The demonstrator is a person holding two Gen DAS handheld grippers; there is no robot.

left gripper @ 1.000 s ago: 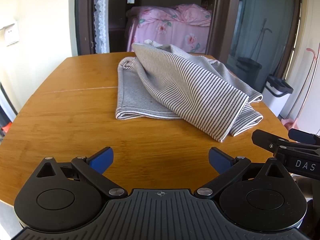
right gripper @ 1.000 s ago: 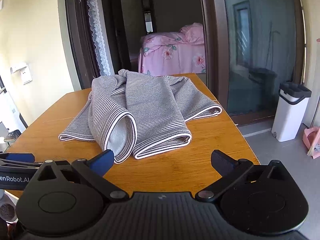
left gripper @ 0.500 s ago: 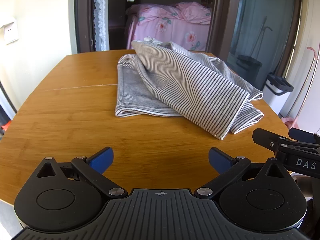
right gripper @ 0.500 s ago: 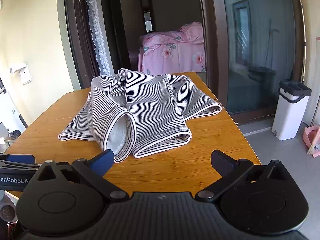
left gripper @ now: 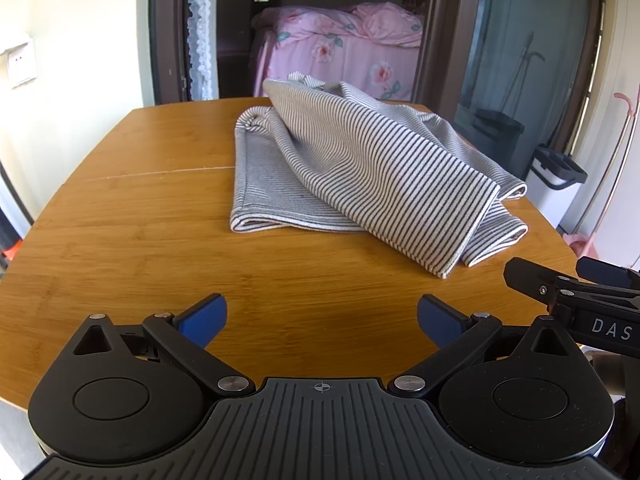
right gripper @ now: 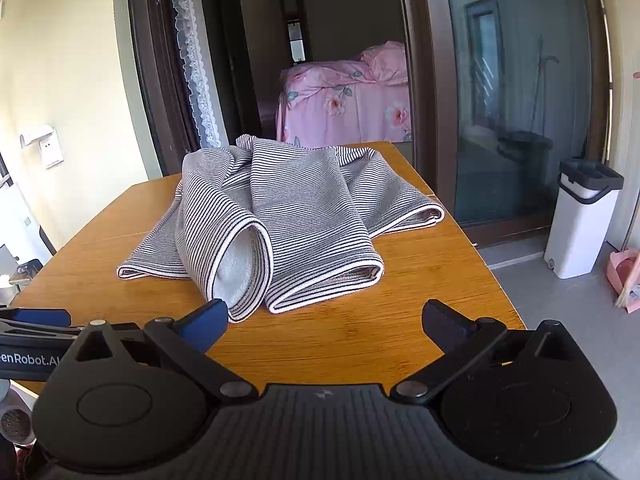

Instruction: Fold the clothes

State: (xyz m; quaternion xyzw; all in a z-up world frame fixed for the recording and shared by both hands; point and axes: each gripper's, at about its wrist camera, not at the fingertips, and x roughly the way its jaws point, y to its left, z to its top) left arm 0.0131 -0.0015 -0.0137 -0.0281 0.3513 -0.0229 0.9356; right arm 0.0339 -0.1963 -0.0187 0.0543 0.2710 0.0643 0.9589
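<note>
Striped garment (left gripper: 360,172), soft ribbed knit, thin dark-and-white lines, white hems; lies bunched in loose rolled folds at 12 o'clock on the table (left gripper: 120,248). Table: smooth honey-coloured wood grain, rounded edge. Left gripper (left gripper: 320,316) spread wide, holding nothing, short of the cloth. Right gripper (right gripper: 324,320) likewise spread, empty; its blue pad just beside the nearest roll. Doorway beyond: pink floral bed (right gripper: 348,96); white bin (right gripper: 580,220) at 3 o'clock

grey-and-white striped shirt (left gripper: 360,176) on a honey-brown wood table (left gripper: 120,240), pink floral bedding (right gripper: 344,100) top centre, blue-tipped black grippers
</note>
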